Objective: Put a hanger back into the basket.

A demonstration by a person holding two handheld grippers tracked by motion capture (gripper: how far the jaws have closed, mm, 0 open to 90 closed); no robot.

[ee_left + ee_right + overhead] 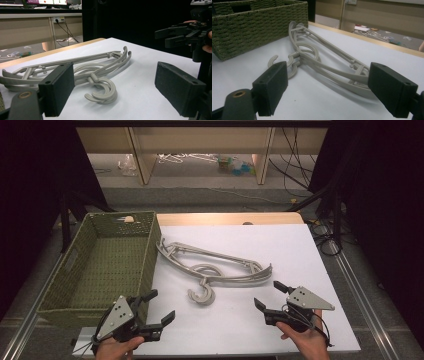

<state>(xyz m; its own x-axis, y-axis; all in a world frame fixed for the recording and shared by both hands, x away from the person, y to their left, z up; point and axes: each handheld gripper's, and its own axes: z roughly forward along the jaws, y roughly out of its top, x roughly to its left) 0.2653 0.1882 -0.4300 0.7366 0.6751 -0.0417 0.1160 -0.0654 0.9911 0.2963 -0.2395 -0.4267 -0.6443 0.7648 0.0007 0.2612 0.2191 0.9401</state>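
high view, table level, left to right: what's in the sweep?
Green woven basket → left gripper, jaws open → grey clothes hangers, lying stacked on the white table top → right gripper, jaws open.

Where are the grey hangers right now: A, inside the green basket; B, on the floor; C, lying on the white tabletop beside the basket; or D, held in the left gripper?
C: the grey hangers lie in a heap on the white tabletop, just right of the green basket, and both grippers hover open short of them.
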